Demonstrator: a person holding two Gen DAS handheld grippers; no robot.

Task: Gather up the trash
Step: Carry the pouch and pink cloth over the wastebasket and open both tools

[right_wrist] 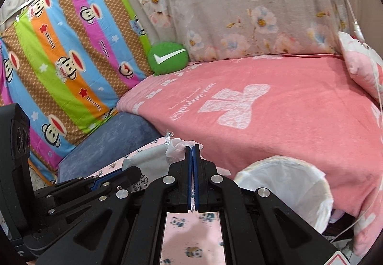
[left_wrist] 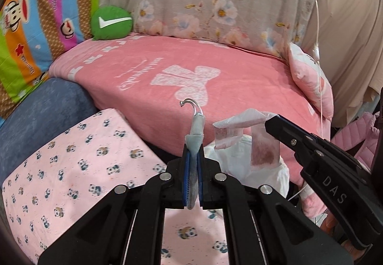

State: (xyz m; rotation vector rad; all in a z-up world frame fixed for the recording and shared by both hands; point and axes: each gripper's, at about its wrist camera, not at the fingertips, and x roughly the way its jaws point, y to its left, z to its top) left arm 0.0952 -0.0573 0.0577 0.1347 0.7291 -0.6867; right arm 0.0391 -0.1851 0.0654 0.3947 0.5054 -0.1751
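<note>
My left gripper [left_wrist: 193, 145] is shut on a pale blue face mask [left_wrist: 196, 129] with white ear loops, held upright above the panda-print pillow [left_wrist: 71, 159]. My right gripper [right_wrist: 193, 147] is shut on a crumpled white tissue [right_wrist: 176, 148]; in the left wrist view that tissue [left_wrist: 241, 128] hangs from the right gripper's tip [left_wrist: 271, 125] with pinkish stains. A bin lined with a white plastic bag [right_wrist: 287, 183] stands below the bed edge, to the right of my right gripper; it also shows in the left wrist view [left_wrist: 239, 169] under the tissue. The mask also shows in the right wrist view [right_wrist: 146, 157].
A pink blanket [left_wrist: 215, 73] covers the bed ahead. A green round cushion [left_wrist: 111, 23] sits at the back corner. A pink pillow [left_wrist: 311, 83] lies at the right. A blue cushion [left_wrist: 43, 109] lies at the left. Colourful and floral sheets [right_wrist: 239, 2] hang behind.
</note>
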